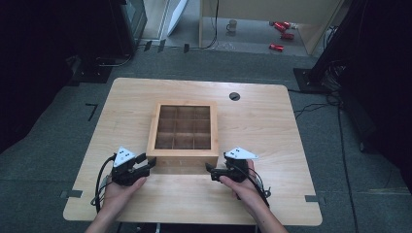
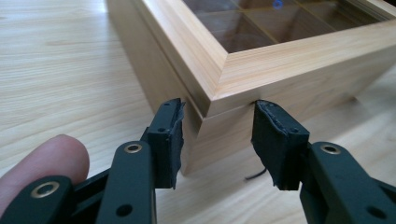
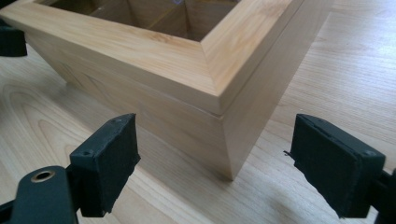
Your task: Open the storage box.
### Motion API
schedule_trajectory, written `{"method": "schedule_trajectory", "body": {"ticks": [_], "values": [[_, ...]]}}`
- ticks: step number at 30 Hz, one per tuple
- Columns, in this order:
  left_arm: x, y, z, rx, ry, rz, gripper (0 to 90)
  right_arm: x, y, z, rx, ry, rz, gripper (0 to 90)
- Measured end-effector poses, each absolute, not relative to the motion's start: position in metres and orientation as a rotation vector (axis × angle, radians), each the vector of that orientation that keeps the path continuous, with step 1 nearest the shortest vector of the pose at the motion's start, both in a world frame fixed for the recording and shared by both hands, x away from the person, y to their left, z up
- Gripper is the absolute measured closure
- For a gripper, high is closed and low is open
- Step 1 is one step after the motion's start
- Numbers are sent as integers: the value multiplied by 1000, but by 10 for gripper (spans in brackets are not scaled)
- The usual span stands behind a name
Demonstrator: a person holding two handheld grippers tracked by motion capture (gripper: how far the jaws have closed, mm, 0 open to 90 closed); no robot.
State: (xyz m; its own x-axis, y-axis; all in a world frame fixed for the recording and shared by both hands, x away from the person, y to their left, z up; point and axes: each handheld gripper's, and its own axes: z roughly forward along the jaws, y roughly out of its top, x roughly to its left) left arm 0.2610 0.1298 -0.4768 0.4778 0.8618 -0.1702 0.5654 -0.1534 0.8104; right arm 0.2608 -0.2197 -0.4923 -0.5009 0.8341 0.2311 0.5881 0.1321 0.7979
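Between your left gripper's (image 2: 217, 140) jaws stood the wooden compartment box's (image 2: 289, 70) near corner, pads touching it; your right gripper (image 3: 212, 165) gaped open just before the other corner.

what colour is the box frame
Light natural wood on the box, clearest in the left gripper view.

A wooden box (image 1: 182, 131) with a gridded glass lid sat on a pale table (image 1: 262, 121). The left gripper (image 1: 149, 165) and right gripper (image 1: 210, 170) met its near corners.
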Motion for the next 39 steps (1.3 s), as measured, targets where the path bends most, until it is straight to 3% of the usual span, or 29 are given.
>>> {"method": "schedule_trajectory", "body": {"ticks": [8,15,25,39], "values": [[259,128,-476,1845,1164,462,564,266,-213,-494,1397,2116,1291,177],[259,139,-458,1725,1148,490,558,268,-209,-490,1395,2089,1305,198],[260,125,-479,1908,1162,465,519,269,-207,-492,1383,2098,1290,201],[263,127,-474,1897,1159,467,570,269,-206,-502,1420,2115,1262,204]]}}
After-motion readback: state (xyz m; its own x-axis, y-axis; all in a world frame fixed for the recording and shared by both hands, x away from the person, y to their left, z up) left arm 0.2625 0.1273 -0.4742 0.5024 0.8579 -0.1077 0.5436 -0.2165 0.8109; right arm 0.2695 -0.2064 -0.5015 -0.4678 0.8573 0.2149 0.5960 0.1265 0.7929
